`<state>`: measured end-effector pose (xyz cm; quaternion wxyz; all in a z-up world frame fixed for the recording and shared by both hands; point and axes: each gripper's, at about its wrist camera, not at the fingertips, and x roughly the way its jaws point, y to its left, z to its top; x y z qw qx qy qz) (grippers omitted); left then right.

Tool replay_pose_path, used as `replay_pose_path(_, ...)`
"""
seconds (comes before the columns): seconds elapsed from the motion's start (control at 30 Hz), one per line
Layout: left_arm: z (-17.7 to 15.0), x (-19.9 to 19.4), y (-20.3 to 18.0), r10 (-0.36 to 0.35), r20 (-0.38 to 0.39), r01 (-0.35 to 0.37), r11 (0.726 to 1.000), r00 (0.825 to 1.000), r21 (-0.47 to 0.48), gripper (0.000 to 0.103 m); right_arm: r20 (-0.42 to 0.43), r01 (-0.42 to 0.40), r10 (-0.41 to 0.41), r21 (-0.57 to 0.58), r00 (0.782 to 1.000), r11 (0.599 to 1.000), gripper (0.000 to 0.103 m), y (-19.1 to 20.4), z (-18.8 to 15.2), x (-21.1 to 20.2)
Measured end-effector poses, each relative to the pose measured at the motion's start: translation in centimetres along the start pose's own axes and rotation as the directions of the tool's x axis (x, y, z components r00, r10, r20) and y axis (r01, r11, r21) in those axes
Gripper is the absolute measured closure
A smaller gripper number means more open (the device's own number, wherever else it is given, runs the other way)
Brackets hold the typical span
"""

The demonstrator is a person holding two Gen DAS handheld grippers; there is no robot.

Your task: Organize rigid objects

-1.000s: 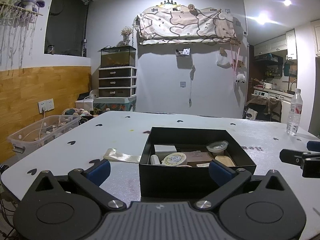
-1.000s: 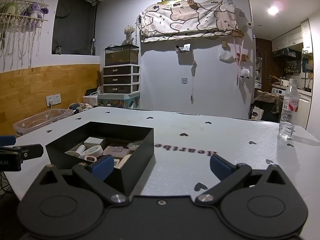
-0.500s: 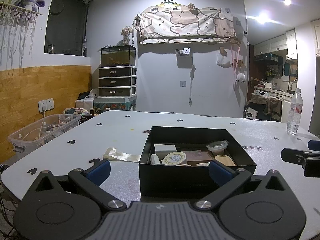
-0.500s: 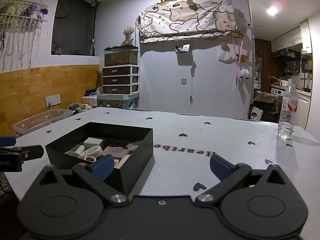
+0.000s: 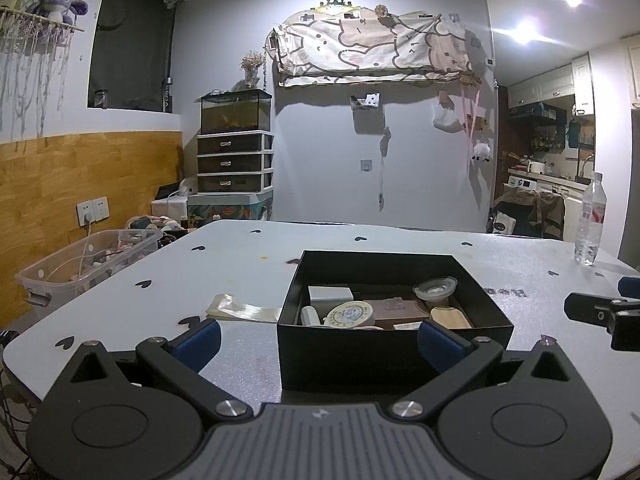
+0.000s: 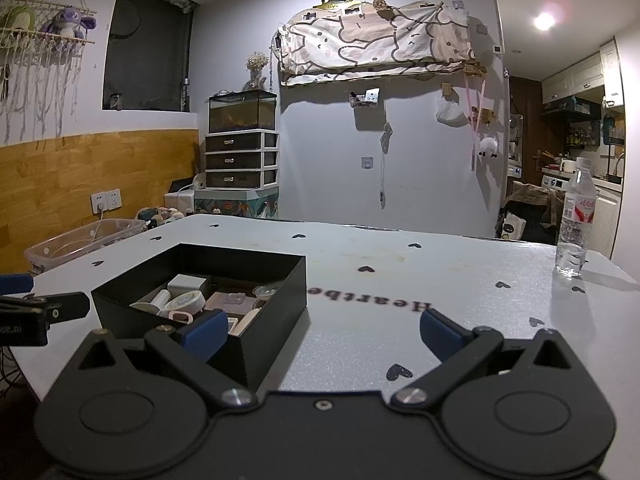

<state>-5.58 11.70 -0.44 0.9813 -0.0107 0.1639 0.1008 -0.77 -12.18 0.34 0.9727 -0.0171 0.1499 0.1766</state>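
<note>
Left tongs [image 5: 316, 338] perhaps slightly lower.

Dim, bluish room, flaring ceiling spotlights [image 5: 527, 34], sharp focus, fisheye-bowed edges

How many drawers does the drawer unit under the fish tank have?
3. The drawer unit stands by the back wall under the fish tank; its dark drawers are stacked as top, middle and bottom. Clutter below could hide more.
</note>
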Motion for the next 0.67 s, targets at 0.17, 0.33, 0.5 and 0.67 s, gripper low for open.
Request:
replay_pose_path(0.17,-0.12,0.08,0.03,0.002,-0.001,-0.002,1.0,1.0,0.0,0.0,0.0,0.001,-0.001,0.001,1.0,1.0,0.0,0.02,-0.01,-0.01)
replay_pose_path(0.33,-0.12,0.09,0.03,0.001,-0.001,-0.001,1.0,1.0,0.0,0.0,-0.001,0.001,-0.001,0.0,1.0,1.0,0.0,-0.06,-0.01,-0.11)
replay_pose_path(0.5,-0.19,0.14,0.12,0.002,-0.001,-0.002,1.0,1.0,-0.002,0.0,-0.001,0.002,-0.002,0.001,1.0,1.0,0.0,-0.03,-0.01,-0.11)
replay_pose_path(0.67,-0.29,0.14,0.23,0.006,-0.004,-0.006,1.0,1.0,-0.001,0.0,-0.001,0.001,-0.001,0.001,1.0,1.0,0.0,-0.02,-0.01,-0.09)
